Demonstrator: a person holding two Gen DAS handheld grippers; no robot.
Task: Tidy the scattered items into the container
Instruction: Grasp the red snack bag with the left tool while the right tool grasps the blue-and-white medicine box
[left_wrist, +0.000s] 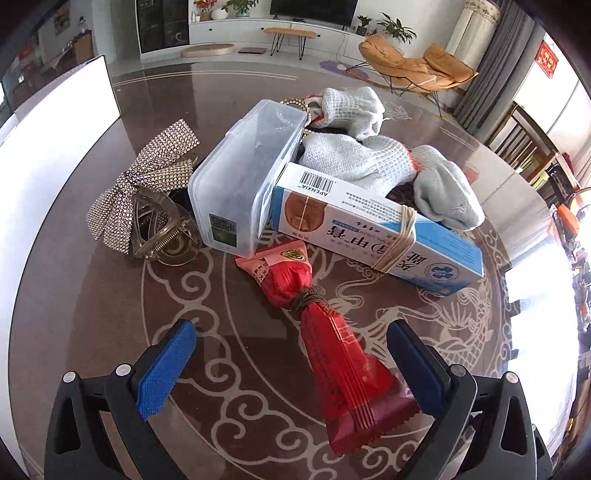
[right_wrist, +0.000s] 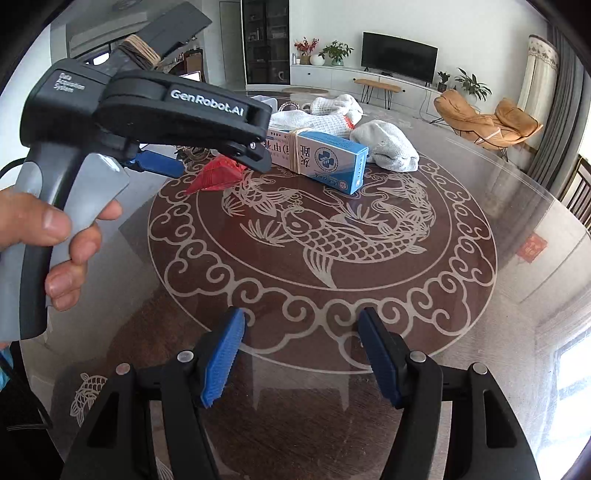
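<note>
A clear plastic container (left_wrist: 243, 184) lies tipped on the round glass table (left_wrist: 110, 295). A blue-and-white box (left_wrist: 369, 229) bound with rubber bands leans against it. Two red snack packets (left_wrist: 325, 332) tied together lie between the fingers of my open left gripper (left_wrist: 291, 354), nearer the right finger; neither pad presses on them. White knit gloves (left_wrist: 369, 151) lie behind the box. In the right wrist view my right gripper (right_wrist: 299, 354) stands open over bare table with nothing between its fingers. There the left gripper (right_wrist: 210, 162), held by a hand (right_wrist: 62, 240), hovers over the red packets (right_wrist: 216, 173).
A rhinestone bow (left_wrist: 144, 181) and a translucent hair claw (left_wrist: 162, 229) sit left of the container. A beaded item (left_wrist: 295, 101) peeks out behind it. A white board (left_wrist: 55, 129) stands at the table's left. The blue box (right_wrist: 321, 155) and gloves (right_wrist: 388, 146) lie beyond the carp pattern (right_wrist: 332, 236).
</note>
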